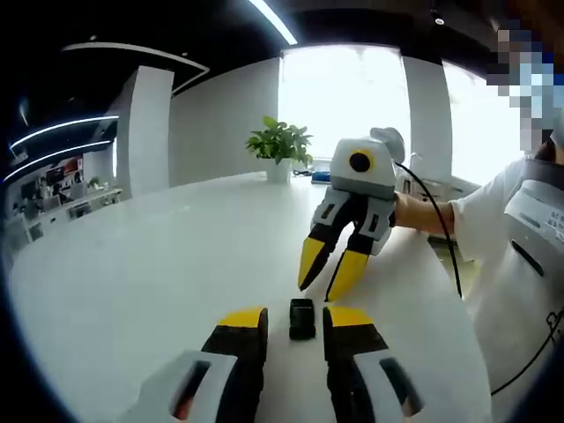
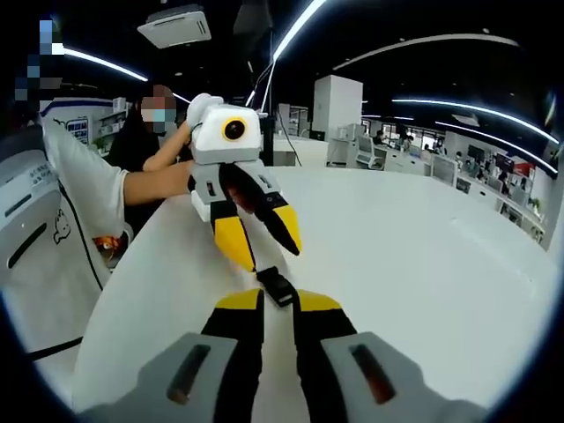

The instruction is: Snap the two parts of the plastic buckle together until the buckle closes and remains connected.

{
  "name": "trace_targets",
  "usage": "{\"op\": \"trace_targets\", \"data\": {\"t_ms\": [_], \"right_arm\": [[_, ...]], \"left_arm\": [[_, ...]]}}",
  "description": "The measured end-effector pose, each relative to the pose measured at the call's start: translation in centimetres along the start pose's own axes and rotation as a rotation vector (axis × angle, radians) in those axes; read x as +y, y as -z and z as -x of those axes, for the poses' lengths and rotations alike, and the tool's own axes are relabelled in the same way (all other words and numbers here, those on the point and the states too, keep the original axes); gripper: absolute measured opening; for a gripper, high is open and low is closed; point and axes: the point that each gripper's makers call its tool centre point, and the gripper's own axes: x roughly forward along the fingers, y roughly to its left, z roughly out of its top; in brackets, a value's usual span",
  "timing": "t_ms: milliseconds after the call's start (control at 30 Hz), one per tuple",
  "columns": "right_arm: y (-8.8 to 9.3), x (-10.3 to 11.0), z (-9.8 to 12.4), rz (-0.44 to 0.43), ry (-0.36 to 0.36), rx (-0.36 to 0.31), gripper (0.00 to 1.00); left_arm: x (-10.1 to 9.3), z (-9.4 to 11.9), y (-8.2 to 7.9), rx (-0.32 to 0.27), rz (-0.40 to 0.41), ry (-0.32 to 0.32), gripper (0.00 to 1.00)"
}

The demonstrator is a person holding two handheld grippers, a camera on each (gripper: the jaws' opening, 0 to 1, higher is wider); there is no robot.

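A small black plastic buckle (image 1: 302, 318) lies on the white table (image 1: 159, 264). It sits between the yellow tips of my left gripper (image 1: 295, 317), which is open and clear of it on both sides. My right gripper (image 1: 324, 280) comes in from the far side, open, its tips just beyond the buckle. In the right gripper view the buckle (image 2: 278, 287) lies just past the tips of my right gripper (image 2: 278, 301). My left gripper (image 2: 264, 245) points down at it from behind, jaws apart. I cannot tell whether the buckle's two parts are joined.
A person's forearm (image 1: 427, 211) and white sleeve (image 2: 79, 185) are at the table's near edge (image 1: 458, 291). A potted plant (image 1: 280, 144) stands at the far end. Another person (image 2: 154, 123) sits behind. Office desks (image 2: 414, 159) lie beyond the table.
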Motion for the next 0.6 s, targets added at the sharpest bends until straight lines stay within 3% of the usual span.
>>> {"op": "trace_targets", "data": {"t_ms": [133,433,600], "right_arm": [[0.0,0.1,0.0,-0.007,-0.002,-0.008,0.16],[-0.4,0.0,0.1,-0.017,0.012,-0.029,0.23],[-0.7,-0.2,0.2,-0.033,0.021,-0.047,0.27]], "left_arm": [[-0.1,0.0,-0.1,-0.016,0.007,-0.008,0.40],[0.5,0.6,-0.4,-0.061,0.046,-0.036,0.43],[0.9,0.9,-1.2,-0.096,0.048,-0.076,0.58]]}}
